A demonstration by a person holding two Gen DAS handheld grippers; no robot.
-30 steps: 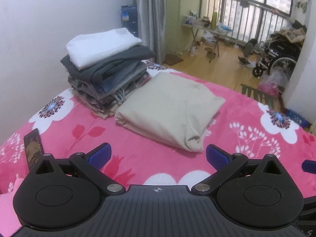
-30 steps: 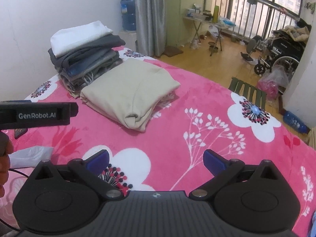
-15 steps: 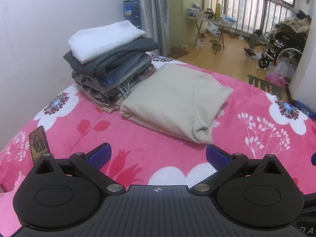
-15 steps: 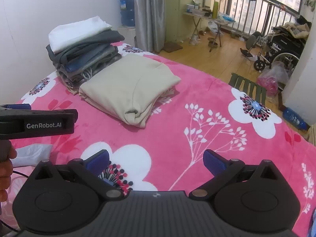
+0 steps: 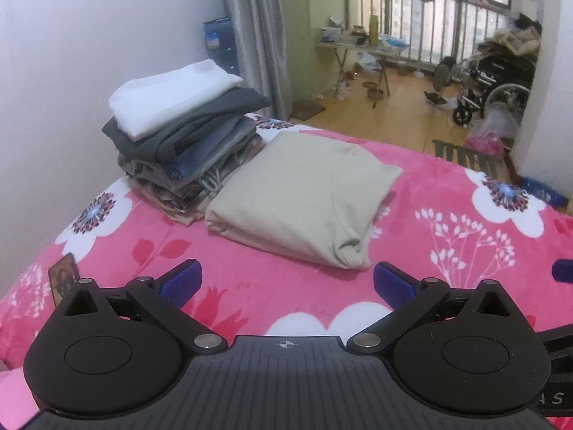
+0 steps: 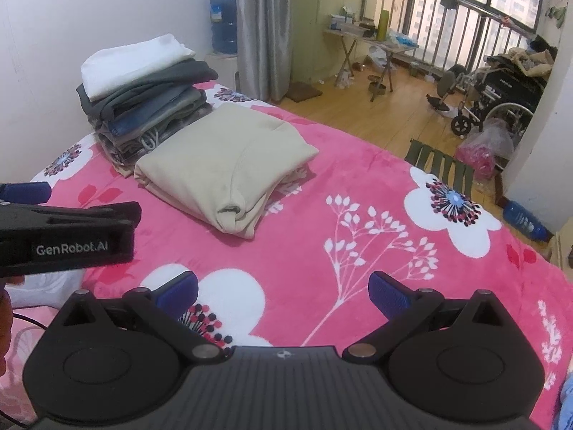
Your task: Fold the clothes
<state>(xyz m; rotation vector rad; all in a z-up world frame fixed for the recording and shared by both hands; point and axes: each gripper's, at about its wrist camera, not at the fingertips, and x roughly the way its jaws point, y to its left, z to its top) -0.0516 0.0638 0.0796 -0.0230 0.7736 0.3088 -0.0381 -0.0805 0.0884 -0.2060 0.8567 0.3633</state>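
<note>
Beige garment (image 5: pixel 304 197) folded beside stack (image 5: pixel 186 136), seemingly touching.

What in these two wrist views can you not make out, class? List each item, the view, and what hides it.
- Lower layers of the clothes stack, left wrist view: only folded edges show.
- Beige folded garment, right wrist view: its type and underside are hidden by its own folds.
- Items on the folding table, right wrist view: too small.
- Card on the bed, left wrist view: partly behind the left gripper, picture blurred.
</note>
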